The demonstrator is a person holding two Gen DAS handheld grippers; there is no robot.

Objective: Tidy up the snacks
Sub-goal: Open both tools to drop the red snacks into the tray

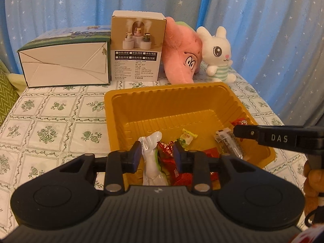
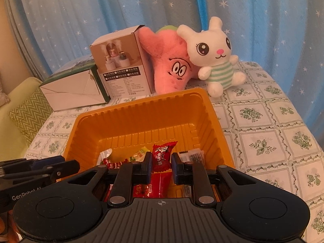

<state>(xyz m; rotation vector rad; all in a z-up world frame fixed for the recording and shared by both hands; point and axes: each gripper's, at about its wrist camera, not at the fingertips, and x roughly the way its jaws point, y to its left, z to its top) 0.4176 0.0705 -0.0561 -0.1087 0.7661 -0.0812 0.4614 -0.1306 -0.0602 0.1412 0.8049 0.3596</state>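
Note:
An orange plastic tray (image 1: 162, 101) (image 2: 141, 111) sits on the table with several wrapped snacks in its near end. My left gripper (image 1: 156, 151) is over the tray's near edge, jaws apart, with a white packet (image 1: 150, 154) standing between them and touching the left pad. A red foil snack (image 1: 167, 151), a yellow-green candy (image 1: 188, 137) and a dark clear-wrapped bar (image 1: 228, 143) lie in the tray. My right gripper (image 2: 161, 162) is also over the near edge, jaws slightly apart around a red snack packet (image 2: 162, 156). It enters the left wrist view from the right (image 1: 263, 137).
Behind the tray stand a white-and-green carton (image 1: 64, 60), a humidifier box (image 1: 137, 46), a pink plush (image 1: 182, 50) and a white bunny plush (image 1: 218, 52). A floral tablecloth (image 1: 50, 121) covers the table. A blue star curtain hangs behind. A green cushion (image 2: 30, 111) lies left.

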